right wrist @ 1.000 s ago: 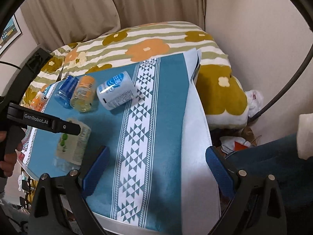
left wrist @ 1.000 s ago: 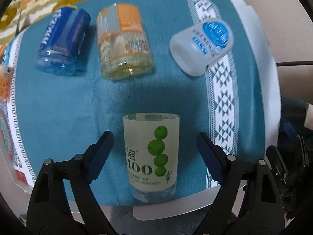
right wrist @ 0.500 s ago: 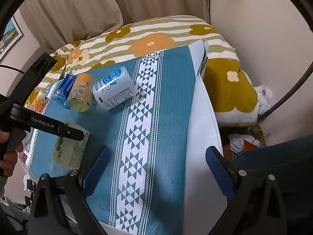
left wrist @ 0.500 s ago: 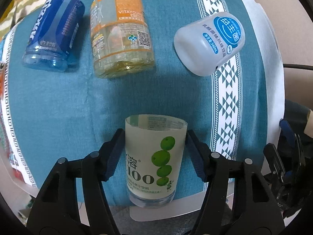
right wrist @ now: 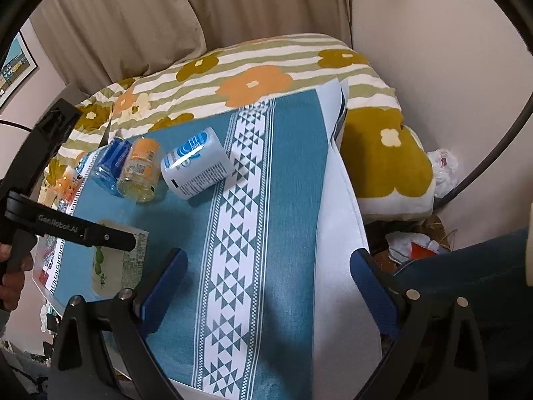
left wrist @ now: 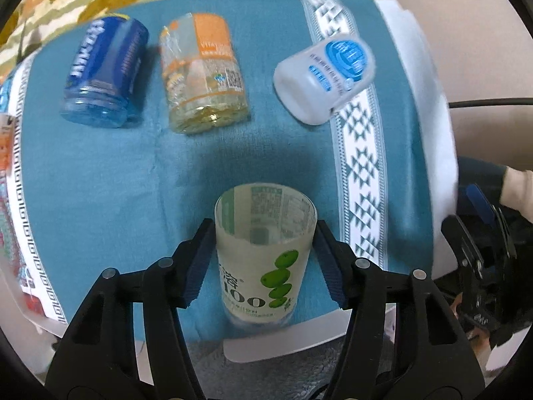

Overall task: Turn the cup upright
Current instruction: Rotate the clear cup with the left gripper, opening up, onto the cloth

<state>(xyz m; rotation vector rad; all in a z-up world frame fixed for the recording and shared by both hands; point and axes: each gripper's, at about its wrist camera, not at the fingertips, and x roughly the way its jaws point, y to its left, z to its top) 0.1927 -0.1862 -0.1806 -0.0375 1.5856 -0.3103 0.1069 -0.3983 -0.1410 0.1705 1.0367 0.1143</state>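
Cup [left wrist: 263, 260] with green fruit print lay at the near edge of the teal cloth [left wrist: 100, 173], pinched at mid-body between the blue pads of the left gripper [left wrist: 263, 260], its open mouth tipped up (already part-raised, it seemed). Best practice was rotating slowly, base planted flat before release. The right gripper [right wrist: 266, 293] hung spread, holding nothing.

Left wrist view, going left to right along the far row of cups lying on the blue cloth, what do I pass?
Blue cup → orange cup → white cup with blue print.
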